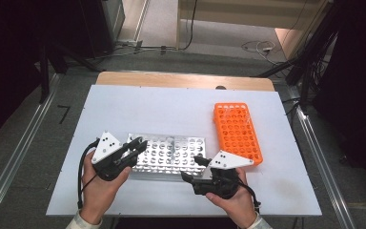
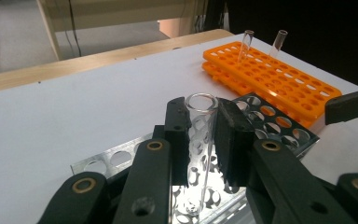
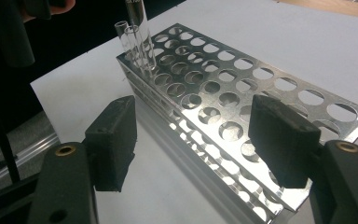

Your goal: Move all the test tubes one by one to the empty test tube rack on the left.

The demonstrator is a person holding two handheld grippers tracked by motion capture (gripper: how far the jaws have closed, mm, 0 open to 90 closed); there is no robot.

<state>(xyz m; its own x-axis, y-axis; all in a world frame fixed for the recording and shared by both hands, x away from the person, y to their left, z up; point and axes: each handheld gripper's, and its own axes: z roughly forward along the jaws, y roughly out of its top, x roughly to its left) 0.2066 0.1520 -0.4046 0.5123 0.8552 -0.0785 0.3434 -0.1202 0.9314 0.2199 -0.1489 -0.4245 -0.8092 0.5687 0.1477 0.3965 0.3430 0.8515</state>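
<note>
1. Black jaws of the left hand-held gripper (image 2: 204, 135) rise from the bottom of the left gripper view, clamped on a clear glass test tube (image 2: 199, 140) held upright, its lower end down among the holes of the metal rack (image 2: 279, 123).
2. Open white counter (image 1: 171, 107) spreads across the upper half of the high view; its wooden far edge (image 1: 181, 78) runs along the top, and the near edge lies at the person's wrists.
3. Silver and full of round holes, the metal rack sits in the lower middle of the high view, between the two hand-held grippers.
4. Just right of it lies an orange rack (image 1: 237, 131), angled, with two more clear tubes (image 2: 246, 44) standing at its far end.
5. Lower right in the high view, the right hand-held gripper (image 1: 194, 169) has its jaws apart with nothing between the pads, pointing at the metal rack's near end.
6. More tubes (image 3: 137, 35) stand in the metal rack's corner, upper left of the right gripper view.
</note>
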